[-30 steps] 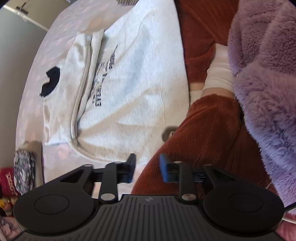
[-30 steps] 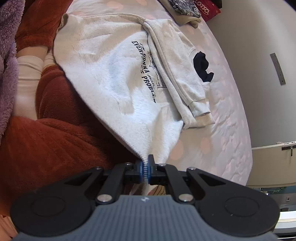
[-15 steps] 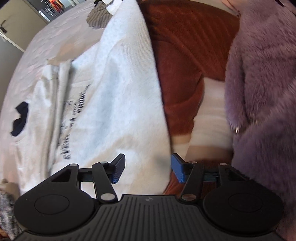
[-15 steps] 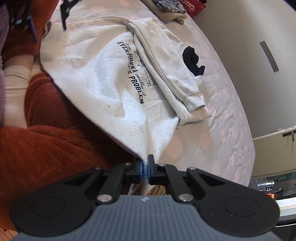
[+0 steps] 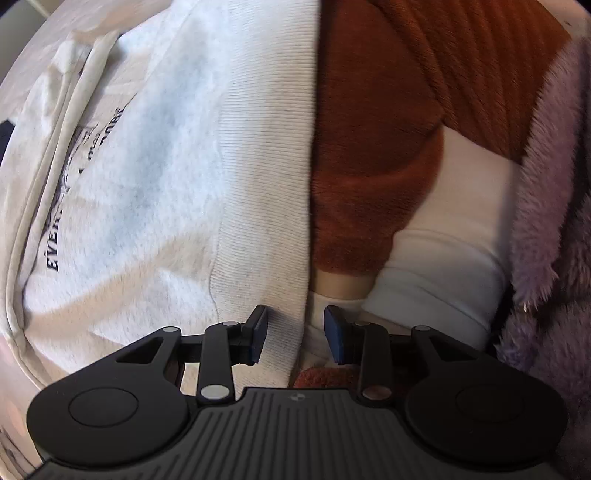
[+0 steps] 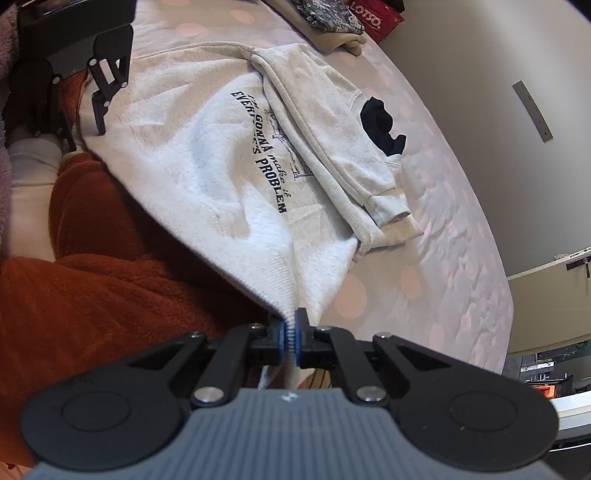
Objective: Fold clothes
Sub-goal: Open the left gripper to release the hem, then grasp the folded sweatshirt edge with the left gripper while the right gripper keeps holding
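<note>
**Both grippers at the sweatshirt hem**

Grey sweatshirt (image 6: 207,162) lies spread on a spotted bed cover (image 6: 436,258), front up w/ dark lettering (image 6: 266,147) across the chest. One sleeve (image 6: 332,155) is folded in over the body, cuff at approx 3 o'clock of the print. Dark neck lining (image 6: 380,122) shows at 2 o'clock in the right wrist view.

Right gripper (image 6: 290,341) is clamped tight on the ribbed hem corner; fabric is pinched between the blue pads and pulled up off the bed toward 6 o'clock.

Left gripper (image 5: 295,332) points down at the other end of the hem. Its jaws are closing, still apart, w/ the ribbed hem edge (image 5: 273,184) between them; pads don't press on it yet. In the right wrist view it sits at 10 o'clock, fingers (image 6: 101,110) on the far hem corner.

Person's rust-coloured fleece trousers (image 6: 92,288) run along the hem at 8 o'clock, w/ a white top (image 5: 458,236) and lilac fluffy robe (image 5: 550,221) at 3 o'clock in the left wrist view.

Folded clothes pile (image 6: 332,22) and a red bag (image 6: 373,20) lie on the bed at 12 o'clock.
</note>
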Tool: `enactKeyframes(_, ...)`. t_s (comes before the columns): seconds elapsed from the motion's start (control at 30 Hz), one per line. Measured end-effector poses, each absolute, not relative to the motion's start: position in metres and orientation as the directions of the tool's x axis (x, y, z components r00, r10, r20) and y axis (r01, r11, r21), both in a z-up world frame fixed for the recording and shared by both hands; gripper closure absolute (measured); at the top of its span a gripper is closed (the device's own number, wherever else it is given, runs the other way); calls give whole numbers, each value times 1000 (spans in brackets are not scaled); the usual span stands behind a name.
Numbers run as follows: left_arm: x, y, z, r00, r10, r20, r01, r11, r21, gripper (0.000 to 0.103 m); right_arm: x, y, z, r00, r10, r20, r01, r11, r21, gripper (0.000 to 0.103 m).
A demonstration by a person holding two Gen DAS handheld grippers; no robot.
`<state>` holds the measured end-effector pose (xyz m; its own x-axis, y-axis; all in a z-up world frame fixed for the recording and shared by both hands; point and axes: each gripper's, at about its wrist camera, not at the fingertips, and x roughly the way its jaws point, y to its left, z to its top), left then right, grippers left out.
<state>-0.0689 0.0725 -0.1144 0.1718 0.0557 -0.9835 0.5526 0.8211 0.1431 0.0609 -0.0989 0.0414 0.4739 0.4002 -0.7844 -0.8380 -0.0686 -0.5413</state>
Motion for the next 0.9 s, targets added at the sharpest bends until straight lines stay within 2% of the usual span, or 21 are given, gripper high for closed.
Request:
enactKeyframes(0.07, -68, 78, -118, 178, 75, -981, 534, 830, 161, 71, 61, -99, 41, 474, 402, -783, -839, -66, -541, 97)
enactKeyframes(0.23, -72, 80, -121, 167, 42, -985, 548, 827, 129, 78, 61, -98, 41, 475, 404, -782, -840, -57, -540, 97)
enactKeyframes(0.57, -68, 79, -136, 160, 68, -985, 540, 829, 145, 79, 60, -98, 42, 487, 411, -771, -834, -45, -550, 97)
enactKeyframes(0.73, -69, 85, -137, 133, 45, -990, 526, 843, 109, 98, 58, -98, 43, 494, 416, -764, -829, -40, -558, 97)
enactKeyframes(0.9, -76, 96, -123, 150, 30, -988, 494, 864, 101, 100, 63, -96, 45, 509, 427, -747, -819, -27, -573, 97)
